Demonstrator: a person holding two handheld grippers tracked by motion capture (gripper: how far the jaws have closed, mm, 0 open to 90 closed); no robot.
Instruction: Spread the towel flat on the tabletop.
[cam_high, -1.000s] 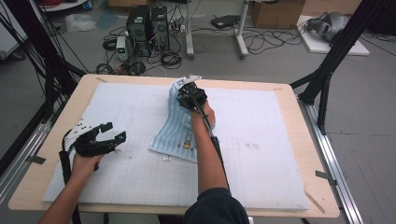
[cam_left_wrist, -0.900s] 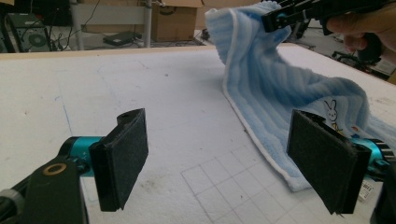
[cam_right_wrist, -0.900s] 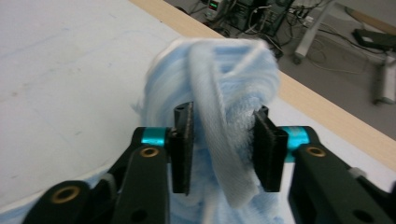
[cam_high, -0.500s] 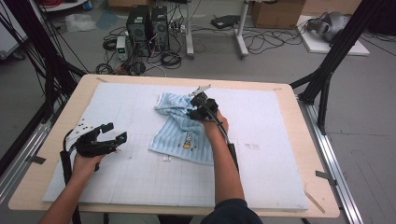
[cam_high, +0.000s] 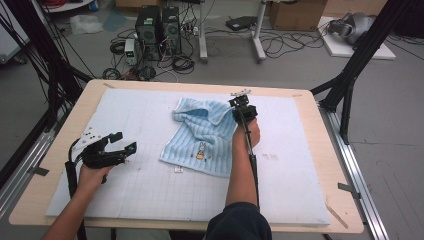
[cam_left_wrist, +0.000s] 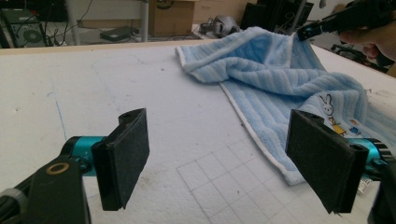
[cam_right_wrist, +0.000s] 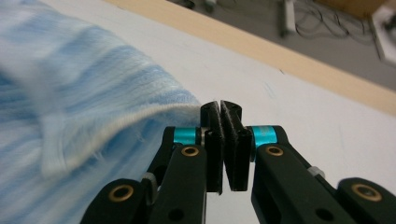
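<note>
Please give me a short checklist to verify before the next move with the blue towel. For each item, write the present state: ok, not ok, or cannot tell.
1. Right gripper has the blue towel: ok. Its jaws have just been closing and pinch the towel's hem at the far right corner.
2. Left gripper ready to grasp: ok. Its jaws stand wide open with nothing between them.
3. Left gripper's way to the towel's near edge: ok. Bare white mat lies between them.
4. Towel lies flat: not ok. The far left corner is folded over and bunched.
5. How firmly the right jaws hold the hem: cannot tell.
</note>
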